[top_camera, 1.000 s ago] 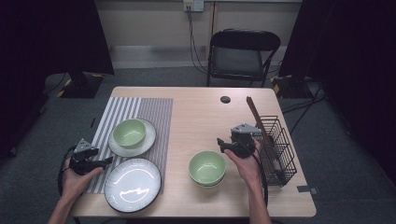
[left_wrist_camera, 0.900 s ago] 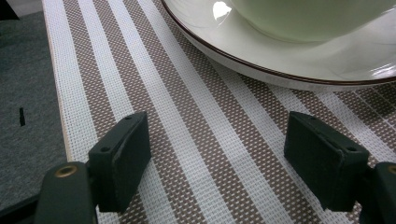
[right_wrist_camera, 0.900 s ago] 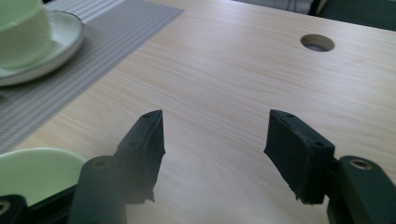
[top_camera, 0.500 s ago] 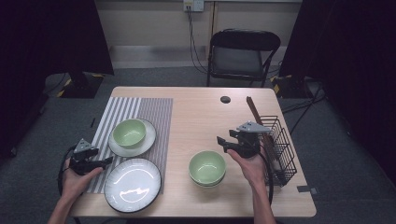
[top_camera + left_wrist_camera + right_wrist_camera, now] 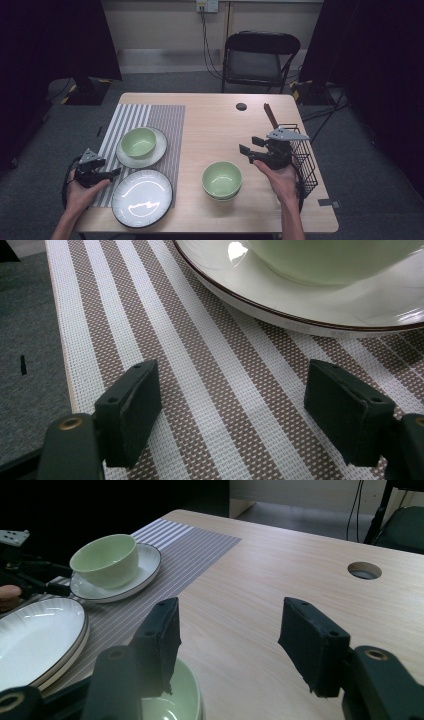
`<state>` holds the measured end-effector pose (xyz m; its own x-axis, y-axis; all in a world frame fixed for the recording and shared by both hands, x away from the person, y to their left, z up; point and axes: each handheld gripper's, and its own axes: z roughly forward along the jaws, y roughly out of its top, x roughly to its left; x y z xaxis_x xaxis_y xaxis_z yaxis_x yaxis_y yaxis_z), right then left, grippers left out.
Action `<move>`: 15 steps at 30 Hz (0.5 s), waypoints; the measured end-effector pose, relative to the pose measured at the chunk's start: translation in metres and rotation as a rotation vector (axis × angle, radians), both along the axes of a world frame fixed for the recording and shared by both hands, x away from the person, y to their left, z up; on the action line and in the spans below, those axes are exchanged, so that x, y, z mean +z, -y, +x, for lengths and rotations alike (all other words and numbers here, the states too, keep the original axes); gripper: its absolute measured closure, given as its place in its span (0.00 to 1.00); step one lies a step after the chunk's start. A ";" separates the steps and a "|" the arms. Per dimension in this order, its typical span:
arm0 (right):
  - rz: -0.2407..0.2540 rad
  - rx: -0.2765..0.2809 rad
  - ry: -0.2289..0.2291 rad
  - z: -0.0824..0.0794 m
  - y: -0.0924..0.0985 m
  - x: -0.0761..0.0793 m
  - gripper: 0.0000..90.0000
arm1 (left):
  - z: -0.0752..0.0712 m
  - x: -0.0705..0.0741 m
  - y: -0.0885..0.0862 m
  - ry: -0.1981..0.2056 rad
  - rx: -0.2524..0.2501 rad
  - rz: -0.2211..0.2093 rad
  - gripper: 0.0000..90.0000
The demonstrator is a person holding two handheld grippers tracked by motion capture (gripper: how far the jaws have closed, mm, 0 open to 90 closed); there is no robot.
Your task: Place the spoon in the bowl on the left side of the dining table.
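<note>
Stacked green bowls [image 5: 222, 179] near middle of table [image 5: 220, 125], right tongs [image 5: 248, 152] raised just right of and beyond them, jaws apart and empty, having just narrowed a little, left tongs [image 5: 113, 173] open on striped placemat [image 5: 150, 117] left of the white plate [image 5: 142, 198]

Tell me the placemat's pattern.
The placemat has brown and white stripes, clearest in the left gripper view.

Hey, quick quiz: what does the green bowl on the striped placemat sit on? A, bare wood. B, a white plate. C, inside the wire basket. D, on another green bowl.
B: the green bowl sits on a white plate on the striped placemat.
</note>
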<state>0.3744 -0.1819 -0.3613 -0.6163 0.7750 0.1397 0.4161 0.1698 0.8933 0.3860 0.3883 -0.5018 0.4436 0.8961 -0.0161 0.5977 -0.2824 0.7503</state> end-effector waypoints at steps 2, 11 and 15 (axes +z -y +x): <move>-0.016 0.001 0.002 -0.003 0.003 0.003 0.46 | 0.000 0.000 0.000 0.000 0.000 0.000 0.25; -0.008 0.005 -0.006 -0.008 0.018 0.011 0.45 | 0.000 0.000 0.000 0.000 0.000 0.000 0.25; -0.023 -0.004 0.000 -0.014 0.026 0.019 0.46 | 0.000 0.000 0.000 0.000 0.000 0.000 0.25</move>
<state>0.3609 -0.2083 -0.3422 -0.6128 0.7808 0.1220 0.4173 0.1887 0.8890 0.3860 0.3883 -0.5018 0.4435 0.8961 -0.0165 0.5978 -0.2820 0.7504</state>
